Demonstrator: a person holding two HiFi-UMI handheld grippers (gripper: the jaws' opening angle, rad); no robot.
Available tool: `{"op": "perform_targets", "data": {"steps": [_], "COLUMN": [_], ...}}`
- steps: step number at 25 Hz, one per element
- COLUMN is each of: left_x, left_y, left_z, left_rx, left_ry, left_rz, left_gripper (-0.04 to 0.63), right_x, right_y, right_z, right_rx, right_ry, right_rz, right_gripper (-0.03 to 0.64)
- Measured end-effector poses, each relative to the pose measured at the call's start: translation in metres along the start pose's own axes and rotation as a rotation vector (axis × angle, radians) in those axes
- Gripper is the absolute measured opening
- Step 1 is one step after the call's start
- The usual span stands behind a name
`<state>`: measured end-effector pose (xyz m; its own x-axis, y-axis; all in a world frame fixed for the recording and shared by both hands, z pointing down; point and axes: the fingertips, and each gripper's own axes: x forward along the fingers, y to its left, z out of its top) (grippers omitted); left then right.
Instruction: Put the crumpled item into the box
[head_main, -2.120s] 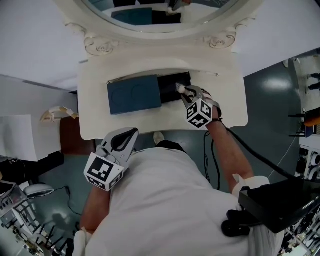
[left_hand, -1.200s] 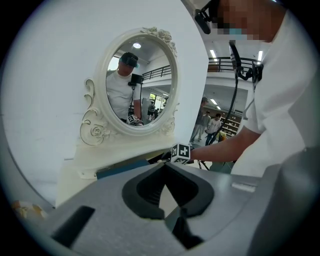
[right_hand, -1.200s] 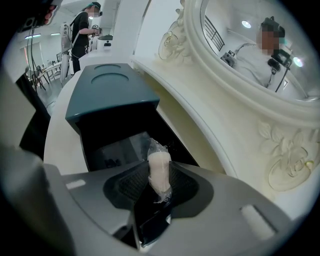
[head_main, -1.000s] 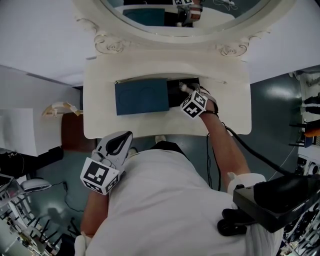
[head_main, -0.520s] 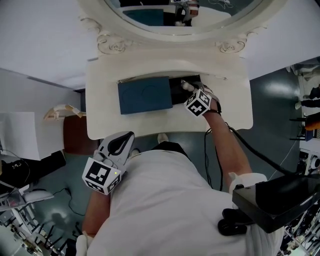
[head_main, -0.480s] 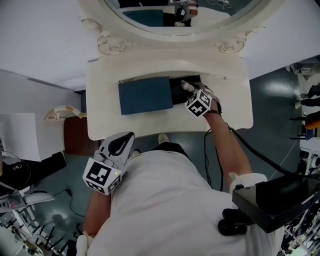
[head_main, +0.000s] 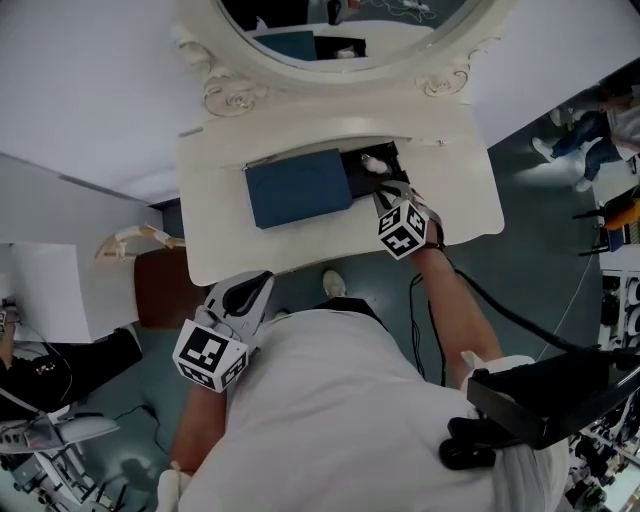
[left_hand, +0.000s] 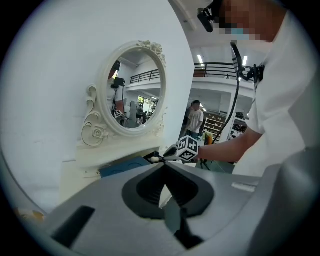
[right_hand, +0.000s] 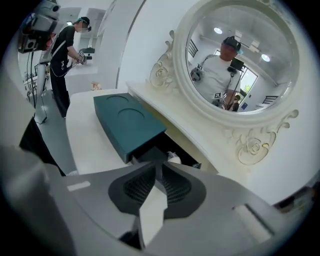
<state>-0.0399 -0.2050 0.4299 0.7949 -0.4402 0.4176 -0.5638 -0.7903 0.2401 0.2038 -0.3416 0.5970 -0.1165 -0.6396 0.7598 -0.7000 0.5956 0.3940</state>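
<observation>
A black open box (head_main: 356, 172) sits on the white vanity table (head_main: 440, 190), with its blue lid (head_main: 298, 188) to the left. The white crumpled item (head_main: 375, 162) lies inside the box. My right gripper (head_main: 383, 190) hovers just in front of the box; its jaws are closing, with nothing between them. In the right gripper view the tips of the right gripper (right_hand: 156, 164) nearly meet, and the crumpled item (right_hand: 174, 159) lies just beyond them, by the lid (right_hand: 127, 122). My left gripper (head_main: 262, 282) hangs below the table edge by my body, shut and empty.
An oval mirror (head_main: 330, 30) in an ornate white frame stands behind the box. A brown seat (head_main: 160, 290) is under the table's left end. A black case (head_main: 545, 395) and a cable are at my right. Other people stand far off.
My right gripper has drawn back from the box toward me, and the crumpled item, earlier at its tips, now lies apart from it inside the box. The left gripper has hardly moved.
</observation>
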Motion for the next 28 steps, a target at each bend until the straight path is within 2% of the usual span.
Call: {"op": "perform_targets", "data": {"steps": [3,7,12,17,28], "left_x": [-0.017,-0.042,-0.075,-0.117,-0.161], "left_y": [-0.003,-0.01,-0.02,-0.029,-0.039], "left_z": [-0.009,-0.021,-0.037,-0.062,-0.093], "left_rx": [0.012,0.032,0.057,0.074,0.078], "left_ry": [-0.003,-0.009,-0.016,-0.016,-0.002], "left_rz": [-0.031,-0.071,-0.113,-0.141,-0.19], "left_gripper": [0.002,0.002,0.002,0.002,0.002], "right_x": [-0.022,-0.053,-0.095,-0.137,-0.192], "right_y": [0.031,0.089,0.171,0.245,0.313], "right_z": [0.003,0.009,0.025,0.041,0.07], "right_rx": [0.028,0.087,0.214,0.241,0.259], "right_ry": [-0.004,-0.02,-0.082,-0.132,-0.198], "right_rz": [-0.004,0.038,0.115,0.161,0.17], "right_gripper": [0.002,0.002,0.002,0.002,0.001]}}
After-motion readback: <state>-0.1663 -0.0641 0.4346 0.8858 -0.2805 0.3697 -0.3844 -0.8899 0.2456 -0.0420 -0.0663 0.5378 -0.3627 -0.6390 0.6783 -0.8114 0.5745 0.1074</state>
